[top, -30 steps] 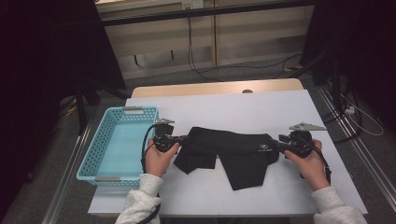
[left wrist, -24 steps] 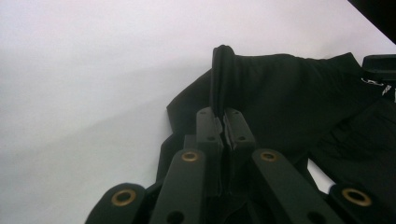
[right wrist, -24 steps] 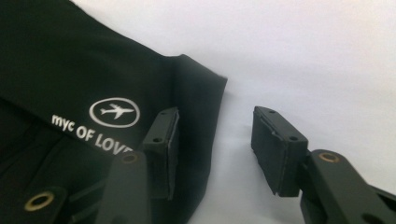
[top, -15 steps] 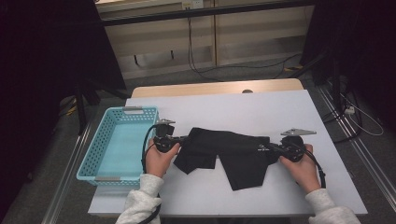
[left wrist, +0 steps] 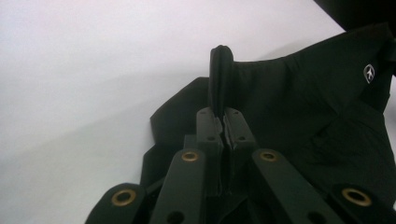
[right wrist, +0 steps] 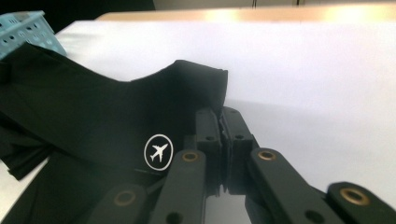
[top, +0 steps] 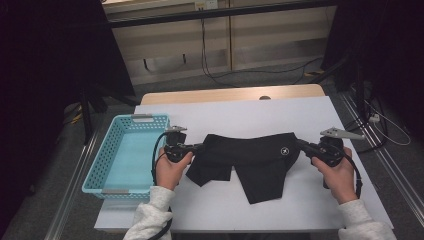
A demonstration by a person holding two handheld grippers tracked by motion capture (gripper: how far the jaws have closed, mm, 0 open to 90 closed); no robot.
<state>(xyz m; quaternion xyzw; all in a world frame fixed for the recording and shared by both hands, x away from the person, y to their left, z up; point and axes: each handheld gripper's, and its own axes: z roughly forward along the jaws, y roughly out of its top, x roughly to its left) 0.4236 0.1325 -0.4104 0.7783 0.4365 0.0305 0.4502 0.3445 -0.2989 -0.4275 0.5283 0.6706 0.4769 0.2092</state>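
A: Start with the high view. Where is the garment?

B: The black shorts (top: pixel 250 160) lie at the middle of the white table (top: pixel 280 112), waistband stretched between the two grippers. The left gripper (top: pixel 199 147) is at the shorts' nine o'clock end, the right gripper (top: pixel 301 144) at the three o'clock end. The blue basket (top: pixel 125 150) sits just beyond the left hand, at nine o'clock on the table.

A: Why hold it that way?

B: My guess is that a pinch at each end pulls the waistband taut and flat, ready for folding or lifting. Both forearms come in from six o'clock, hands wrapped over the gripper bodies, jaws pointing inward at each other.

A: And the left gripper view?

B: The left gripper's jaws are pressed together on a bunched fold of waistband that stands up at twelve o'clock. The cloth (left wrist: pixel 299 121) spreads away toward three o'clock.

A: The right gripper view?

B: The right gripper's jaws (right wrist: pixel 223 122) have just been closing and now pinch the waistband corner, with the aeroplane logo (right wrist: pixel 159 152) just beside them at nine o'clock.
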